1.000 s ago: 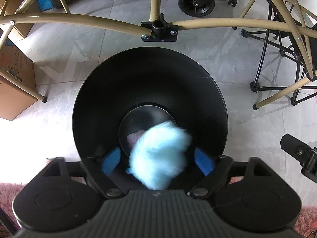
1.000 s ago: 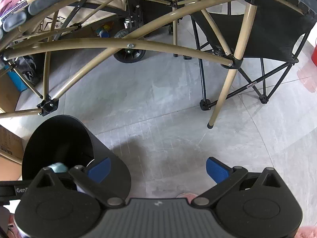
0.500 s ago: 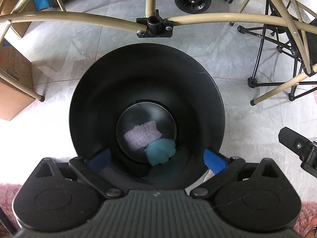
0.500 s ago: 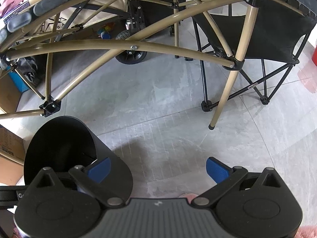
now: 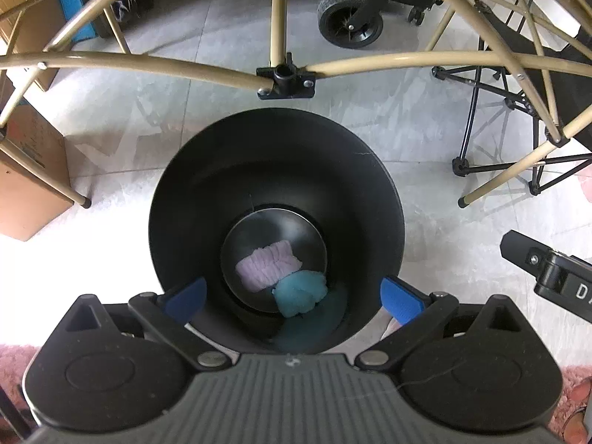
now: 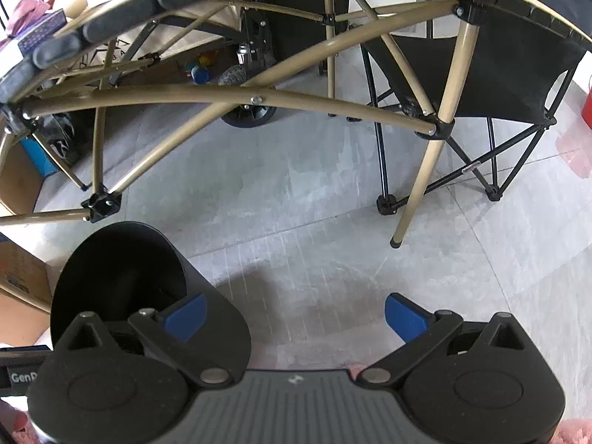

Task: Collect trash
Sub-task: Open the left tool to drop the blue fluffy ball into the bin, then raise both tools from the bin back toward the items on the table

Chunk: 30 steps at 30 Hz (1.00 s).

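Left wrist view: left tool (image 5: 292,298) hangs over the black bin (image 5: 275,148), jaws spread wide and empty; the teal wad (image 5: 300,292) lies inside at lower centre. Lift straight clear of the rim. Right tool (image 6: 294,316) also gapes, empty.

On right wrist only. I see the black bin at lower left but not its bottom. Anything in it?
Observer: Yes. The left wrist view looks straight down into the bin: a pale lilac wad lies on the bottom.
Operator: Just that one?
Observer: No, a teal wad lies against it, on the side nearer the camera.
Operator: Left tongs holding anything?
Observer: No. The left tongs have just been opening. They stand wide above the bin's mouth, with nothing gripped between the blue pads.
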Tool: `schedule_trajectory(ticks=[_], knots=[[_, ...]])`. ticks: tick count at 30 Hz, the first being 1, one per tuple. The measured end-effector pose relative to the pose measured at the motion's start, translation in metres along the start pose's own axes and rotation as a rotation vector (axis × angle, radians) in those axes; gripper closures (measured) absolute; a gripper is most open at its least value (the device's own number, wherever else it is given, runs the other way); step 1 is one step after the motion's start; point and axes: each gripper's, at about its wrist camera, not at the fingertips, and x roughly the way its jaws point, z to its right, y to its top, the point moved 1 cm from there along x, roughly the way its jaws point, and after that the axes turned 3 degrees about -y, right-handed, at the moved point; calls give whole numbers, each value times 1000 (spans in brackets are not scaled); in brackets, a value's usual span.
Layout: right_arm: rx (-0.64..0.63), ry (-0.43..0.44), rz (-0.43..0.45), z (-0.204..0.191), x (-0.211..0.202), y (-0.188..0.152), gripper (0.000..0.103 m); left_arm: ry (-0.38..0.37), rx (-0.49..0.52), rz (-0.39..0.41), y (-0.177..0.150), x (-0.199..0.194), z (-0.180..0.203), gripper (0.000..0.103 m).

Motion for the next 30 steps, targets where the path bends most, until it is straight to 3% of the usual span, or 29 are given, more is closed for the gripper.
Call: schedule_trajectory(ticks=[17, 30], knots=[[-29, 52, 87, -12, -60, -10, 0, -8, 50, 83, -33, -68, 6, 0], [-76, 75, 234, -19, -129, -13, 0, -3, 70, 245, -46, -133, 2, 0]])
